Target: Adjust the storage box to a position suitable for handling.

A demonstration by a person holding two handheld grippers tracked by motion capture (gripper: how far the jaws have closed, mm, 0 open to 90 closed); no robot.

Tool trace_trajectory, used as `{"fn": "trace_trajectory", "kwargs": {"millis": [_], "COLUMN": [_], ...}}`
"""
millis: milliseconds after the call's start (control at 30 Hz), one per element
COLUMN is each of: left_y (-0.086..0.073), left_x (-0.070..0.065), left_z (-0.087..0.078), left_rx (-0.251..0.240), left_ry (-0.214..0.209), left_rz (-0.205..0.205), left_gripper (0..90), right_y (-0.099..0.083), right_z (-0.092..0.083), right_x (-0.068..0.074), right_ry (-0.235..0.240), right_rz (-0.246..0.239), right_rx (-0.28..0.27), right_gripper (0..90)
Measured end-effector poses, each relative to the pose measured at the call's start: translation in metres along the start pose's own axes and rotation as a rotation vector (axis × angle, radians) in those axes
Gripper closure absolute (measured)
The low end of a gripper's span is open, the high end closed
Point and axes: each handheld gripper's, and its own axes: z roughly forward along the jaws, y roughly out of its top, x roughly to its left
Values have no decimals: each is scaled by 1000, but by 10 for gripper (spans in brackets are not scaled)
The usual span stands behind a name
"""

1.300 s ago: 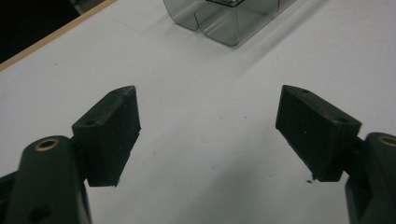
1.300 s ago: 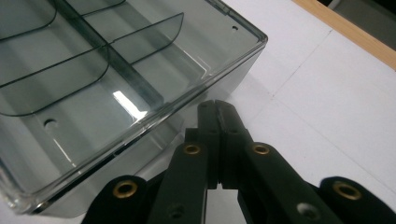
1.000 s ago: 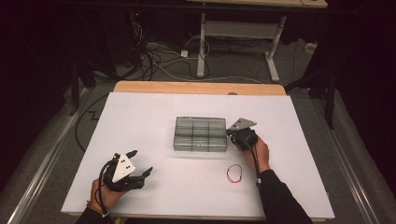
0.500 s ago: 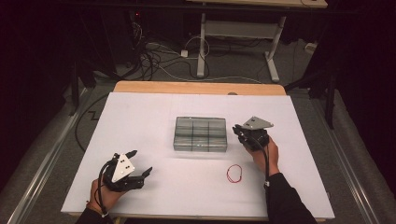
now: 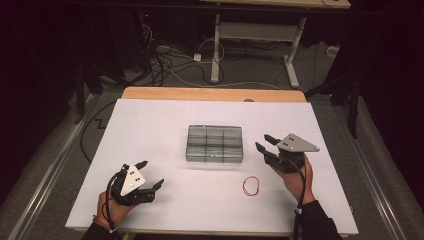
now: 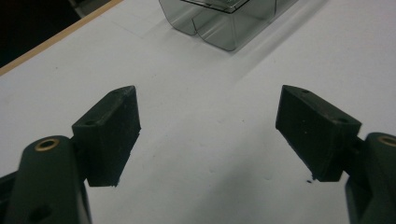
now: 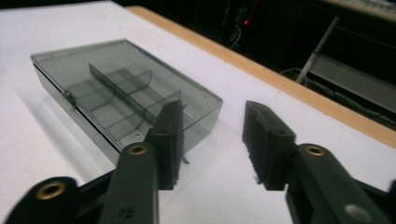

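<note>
A smoky transparent compartment box (image 5: 214,144) sits shut near the middle of the white table (image 5: 150,125), and everything else is placed around it. The right gripper (image 5: 266,142) hangs just to the right of the box, apart from it, jaws pointing toward its right end; they have just been opening and now stand partly apart with nothing between them — in the right gripper view only bare table shows in the gap, with the box's corner (image 7: 126,88) just beyond the left jaw. A red rubber band (image 5: 251,185) lies flat on the table, on the person's side of the box's right corner and near the right hand (image 5: 295,175). The left gripper (image 5: 151,174) rests well to the box's near-left, jaws wide apart and empty — the box's edge (image 6: 224,21) is seen far ahead of it.
</note>
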Motion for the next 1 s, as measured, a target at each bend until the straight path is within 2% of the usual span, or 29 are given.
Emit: {"fn": "trace_trajectory", "kwargs": {"millis": [33, 67, 167, 200, 233, 300, 333, 467, 700, 833, 867, 1000], "left_y": [0, 0, 0, 1, 1, 1, 1, 1, 1, 1, 1, 0], "left_x": [0, 0, -1, -1, -1, -1, -1, -2, -3, -3, -3, -2], "left_z": [0, 0, 1, 0, 0, 0, 0, 0, -2, -1, -2, -1], "left_rx": [0, 1, 2, 3, 1, -1, -3, 8, 0, 3, 1, 3], "left_ry": [1, -1, -4, -2, -2, -2, -2, -7, -9, -16, -18, -25], "left_rz": [2, 2, 3, 6, 7, 6, 4, 0, -6, -7, -9, -16], "left_gripper": [210, 210, 210, 210, 210, 210, 210, 210, 208, 202, 202, 200], "right_y": [0, 0, -1, -3, -3, -4, -5, -9, -17, -24, -28, -36], "right_z": [0, -3, -7, -12, -12, -16, -22, -31, -46, -54, -56, -58], "right_x": [0, 1, 4, 6, 6, 9, 11, 13, 14, 18, 21, 23], "right_ry": [0, -3, -9, 0, 0, 2, 18, 27, 37, 60, 69, 97], "right_rz": [0, 4, -3, 6, 6, -2, -6, -10, -14, -16, -31, -31], "right_rx": [0, 5, -2, -16, -16, -16, -22, -26, -27, -27, -5, 18], "right_gripper": [511, 442, 397, 348, 348, 288, 262, 206, 195, 213, 217, 237]}}
